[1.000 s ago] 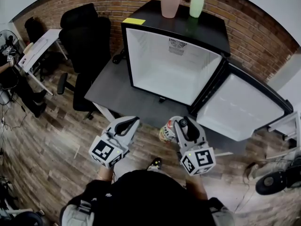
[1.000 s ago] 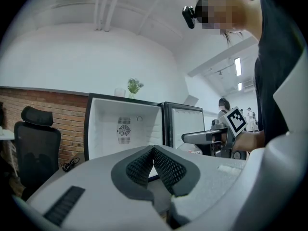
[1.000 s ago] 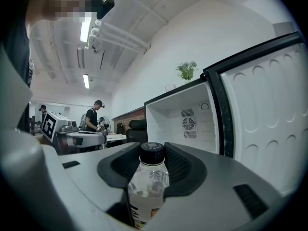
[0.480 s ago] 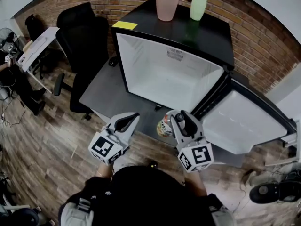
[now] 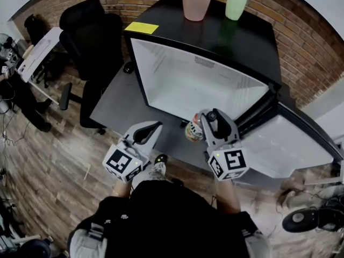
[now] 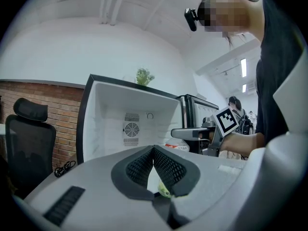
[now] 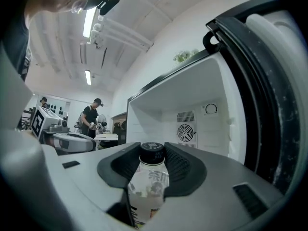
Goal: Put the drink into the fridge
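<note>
Right gripper (image 5: 202,123): jaws partly apart and clamped on the drink (image 7: 148,183), a clear bottle with a black cap, pads pressing both sides just below the cap. Bottle stands upright between the jaws, cap towards the fridge

Drink is not inside: it sits just outside the near edge of the fridge (image 5: 161,63) opening, on the right, close to the hinge side. Right gripper view looks straight into the white interior, fan vent (image 7: 185,132) on the far wall

Fridge door (image 5: 290,144) is swung wide open to the right

Left gripper (image 5: 155,128): jaws closed, tips touching, nothing gripped. It hangs left of the right gripper, near the fridge front, touching nothing

On top of the fridge, far side: pink cup (image 5: 196,1) and green vase (image 5: 236,1), yellow note (image 5: 141,27) at the left corner. Black office chair (image 5: 91,31) far left
</note>
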Available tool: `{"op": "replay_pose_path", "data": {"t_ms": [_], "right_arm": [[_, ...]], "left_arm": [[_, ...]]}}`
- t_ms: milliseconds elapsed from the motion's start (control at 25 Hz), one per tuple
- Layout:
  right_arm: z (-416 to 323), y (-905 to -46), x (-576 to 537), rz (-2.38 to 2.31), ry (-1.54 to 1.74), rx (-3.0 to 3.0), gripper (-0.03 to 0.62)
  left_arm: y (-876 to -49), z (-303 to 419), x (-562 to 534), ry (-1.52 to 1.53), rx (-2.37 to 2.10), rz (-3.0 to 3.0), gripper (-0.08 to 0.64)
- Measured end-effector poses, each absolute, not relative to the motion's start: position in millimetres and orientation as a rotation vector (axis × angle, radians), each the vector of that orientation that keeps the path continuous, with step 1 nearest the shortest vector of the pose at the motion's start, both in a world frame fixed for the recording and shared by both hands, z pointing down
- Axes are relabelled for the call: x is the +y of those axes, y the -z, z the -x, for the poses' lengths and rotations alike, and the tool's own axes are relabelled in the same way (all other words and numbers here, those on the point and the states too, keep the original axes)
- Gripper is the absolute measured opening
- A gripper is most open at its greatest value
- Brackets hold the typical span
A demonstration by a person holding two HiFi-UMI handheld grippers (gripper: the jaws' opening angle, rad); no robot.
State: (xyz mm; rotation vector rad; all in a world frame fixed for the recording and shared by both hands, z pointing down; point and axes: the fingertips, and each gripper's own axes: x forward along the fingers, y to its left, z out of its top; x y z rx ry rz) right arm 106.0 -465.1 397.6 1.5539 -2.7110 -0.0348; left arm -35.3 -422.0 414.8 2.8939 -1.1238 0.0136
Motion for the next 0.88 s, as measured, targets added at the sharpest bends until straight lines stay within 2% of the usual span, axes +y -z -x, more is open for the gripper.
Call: {"op": "replay_pose_path", "data": {"t_ms": [880], "right_arm": [[-112.1, -411.5, -584.6, -1.739, 0.015, -2.473, 0.152]], "left_arm": [[-408.2, 59.7, -511.5, 0.054, -0.998, -2.917, 0.003]]}}
